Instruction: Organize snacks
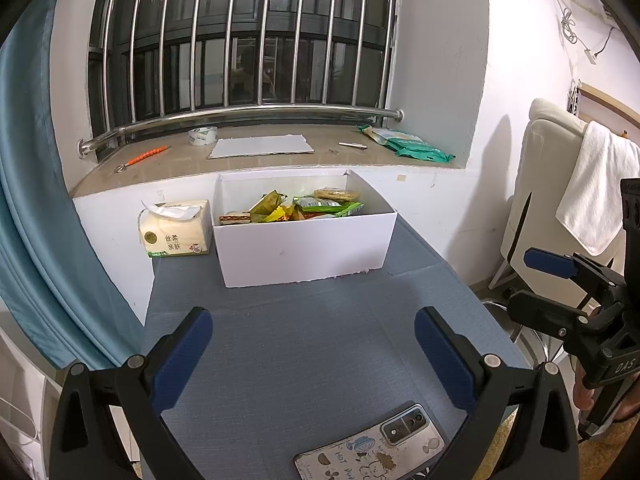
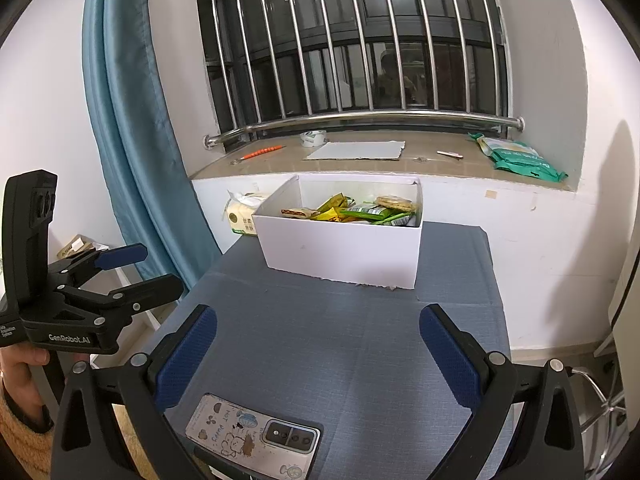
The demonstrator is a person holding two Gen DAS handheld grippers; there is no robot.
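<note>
The heap of small foil and plastic snack packets, green, yellow and clear-wrapped round biscuits, lies loose inside the open white cardboard box at the far end of the blue-grey woven tabletop. By their look they are light, crinkly and slick, and the biscuit rounds would likely crack under a hard squeeze; a pinch on a crimped end seam or flat across a packet's body seems the safest hold.

From the left gripper the box stands at twelve o'clock, well apart, with bare cloth between; its blue-padded fingers are spread wide and hold nothing. From the right gripper the box sits at about twelve to one o'clock, also well apart, and its fingers are likewise spread and empty.

A beige soft-pack of tissues stands just beside the box at its nine o'clock. A phone in a cartoon-printed case lies face down at the near edge, at about six o'clock under the fingers.
</note>
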